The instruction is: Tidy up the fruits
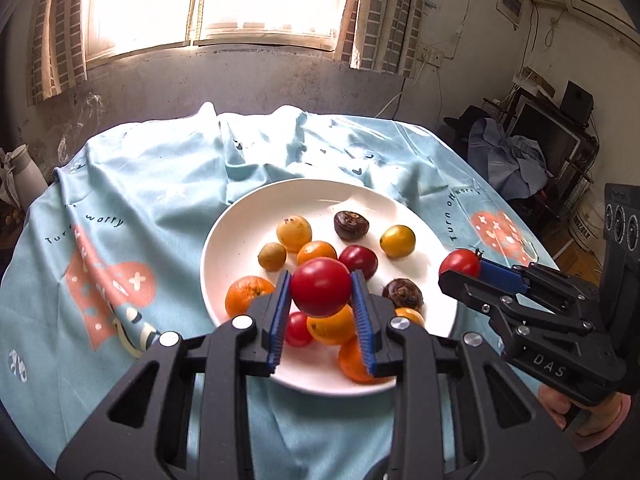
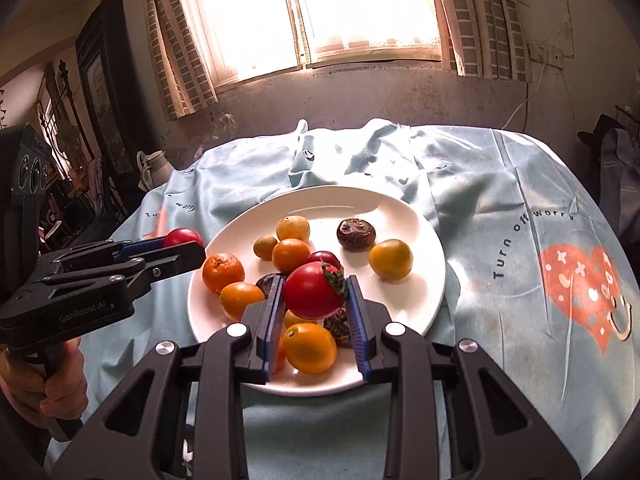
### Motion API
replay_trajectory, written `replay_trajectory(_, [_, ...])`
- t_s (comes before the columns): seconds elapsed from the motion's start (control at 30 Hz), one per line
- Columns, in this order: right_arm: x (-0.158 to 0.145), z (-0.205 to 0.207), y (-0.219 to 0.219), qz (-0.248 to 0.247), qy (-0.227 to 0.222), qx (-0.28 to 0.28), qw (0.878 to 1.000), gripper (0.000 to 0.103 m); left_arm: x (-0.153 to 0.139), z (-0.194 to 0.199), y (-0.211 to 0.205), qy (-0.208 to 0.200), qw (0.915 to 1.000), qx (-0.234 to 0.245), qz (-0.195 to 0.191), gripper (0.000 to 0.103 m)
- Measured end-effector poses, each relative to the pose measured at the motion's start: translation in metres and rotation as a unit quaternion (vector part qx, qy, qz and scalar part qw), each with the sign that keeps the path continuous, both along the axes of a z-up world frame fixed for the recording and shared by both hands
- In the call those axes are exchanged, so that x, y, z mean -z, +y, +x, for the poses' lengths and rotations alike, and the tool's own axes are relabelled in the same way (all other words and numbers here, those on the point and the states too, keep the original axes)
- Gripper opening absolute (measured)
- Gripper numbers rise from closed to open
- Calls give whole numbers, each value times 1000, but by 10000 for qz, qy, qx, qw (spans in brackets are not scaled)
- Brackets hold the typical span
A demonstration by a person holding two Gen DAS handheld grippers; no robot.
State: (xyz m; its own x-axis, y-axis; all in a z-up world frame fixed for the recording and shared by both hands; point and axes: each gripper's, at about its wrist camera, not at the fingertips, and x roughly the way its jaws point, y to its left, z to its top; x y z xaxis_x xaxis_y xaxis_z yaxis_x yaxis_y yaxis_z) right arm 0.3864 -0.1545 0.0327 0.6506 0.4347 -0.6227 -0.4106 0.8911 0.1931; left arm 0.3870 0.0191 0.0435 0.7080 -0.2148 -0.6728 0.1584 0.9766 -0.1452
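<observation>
A white plate (image 1: 240, 236) on the blue cloth holds several fruits: oranges, yellow and red tomatoes, dark brown fruits. My left gripper (image 1: 322, 292) is shut on a red tomato (image 1: 320, 286) and holds it above the plate's near side. My right gripper (image 2: 313, 292) is shut on a red tomato with a green stem (image 2: 312, 290), also above the plate (image 2: 420, 264). The right gripper shows in the left wrist view (image 1: 466, 270) at the plate's right edge, with its tomato (image 1: 459, 263). The left gripper shows in the right wrist view (image 2: 188, 246) at the plate's left edge.
A wrinkled light blue tablecloth (image 1: 160, 184) with red heart prints covers the round table. A grey wall and bright window stand behind it. A white kettle (image 2: 154, 166) sits past the table's left edge. Clutter and clothes (image 1: 516, 160) lie at the right.
</observation>
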Motion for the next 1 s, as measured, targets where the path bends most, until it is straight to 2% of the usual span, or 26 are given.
replay_trajectory(0.1, [4,14,6,-98,-56,-75,9999,31,7,26,-6,-5,9993,-117,362,30])
replay_trajectory(0.2, [12,21,8,-49,-50,-160,9998,34,14,41,-2,70,9980,-353,522,34])
replay_trajectory(0.23, [14,21,9,-16,-34,-206,9998,42,16,43,0,103,9971,-464,601,44])
replay_trajectory(0.27, [14,20,8,28,-52,-201,9998,63,16,43,2,114,9957,-605,696,80])
replay_trajectory(0.3, [13,16,6,110,-108,-153,9998,78,15,39,5,42,9935,-810,804,99])
replay_trajectory(0.37, [7,6,0,281,-164,-142,9994,102,9,25,10,-157,9905,-999,934,99])
replay_trajectory(0.43, [-2,-12,-7,327,-376,-103,9987,102,4,10,13,-141,9897,-973,1044,99])
replay_trajectory(0.57, [-20,-53,-20,348,-480,-86,9982,102,-7,-34,11,-226,9874,-929,1264,99])
replay_trajectory(0.67, [-23,-85,-31,321,-525,-104,9980,102,-12,-74,10,-311,9883,-879,1207,101])
replay_trajectory(0.73, [-19,-105,-37,246,-583,-48,9980,102,-11,-99,11,-308,9895,-873,1106,101])
replay_trajectory(1.0, [24,-151,-48,-228,-142,-14,9996,102,25,-181,5,-169,9922,-766,967,101])
